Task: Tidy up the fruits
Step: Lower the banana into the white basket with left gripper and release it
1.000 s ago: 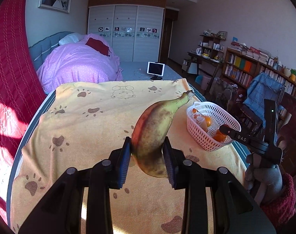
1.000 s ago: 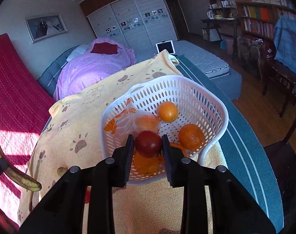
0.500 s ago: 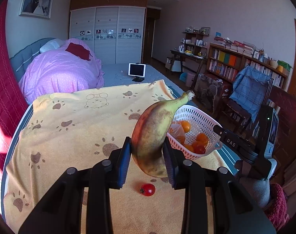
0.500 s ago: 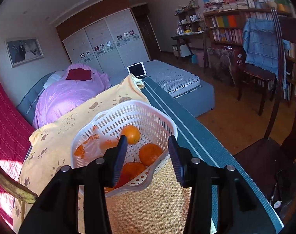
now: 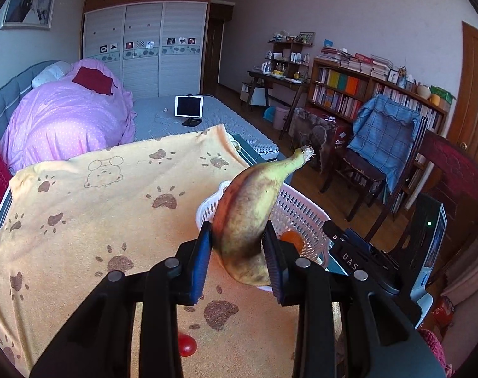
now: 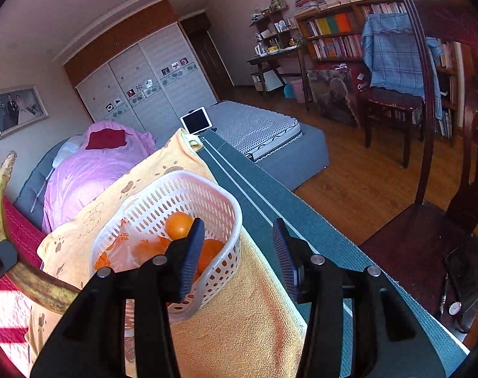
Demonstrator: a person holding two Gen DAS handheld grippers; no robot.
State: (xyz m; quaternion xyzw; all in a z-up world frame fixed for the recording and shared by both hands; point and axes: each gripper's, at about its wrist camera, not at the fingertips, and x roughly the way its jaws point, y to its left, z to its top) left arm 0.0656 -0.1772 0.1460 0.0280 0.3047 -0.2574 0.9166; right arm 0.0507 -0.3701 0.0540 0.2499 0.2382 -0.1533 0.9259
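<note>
**Red fruit dropped off, banana coming next**

A second ago my right gripper (image 6: 238,256) was pinching a small round red fruit over the white plastic basket with holes (image 6: 229,208). Now its blue pads stand apart with nothing between them, and it sits by the basket's near right edge. In the right view I cannot see that red fruit in the basket; I only see round orange fruits (image 6: 179,225) and a crinkly clear bag with orange print (image 6: 122,249). I think it went in, but I can't be sure.

My left gripper (image 5: 239,261) is still squeezing the big banana (image 5: 248,220), one pad on each side of its fat lower part. A second ago the basket was off to the right of the banana. Now the banana is right in front of the basket, so my left hand has carried it close. I think the next job is to lay it in the basket.

The banana is yellow-green with lots of brown patches, curved, with its stem tip pointing up and to the right. It looks long next to the basket, so it may stick out.

A small round red fruit (image 5: 187,345) still lies on the yellow blanket with brown paw prints (image 5: 90,220), low down near my left gripper. That one still needs picking up.
</note>
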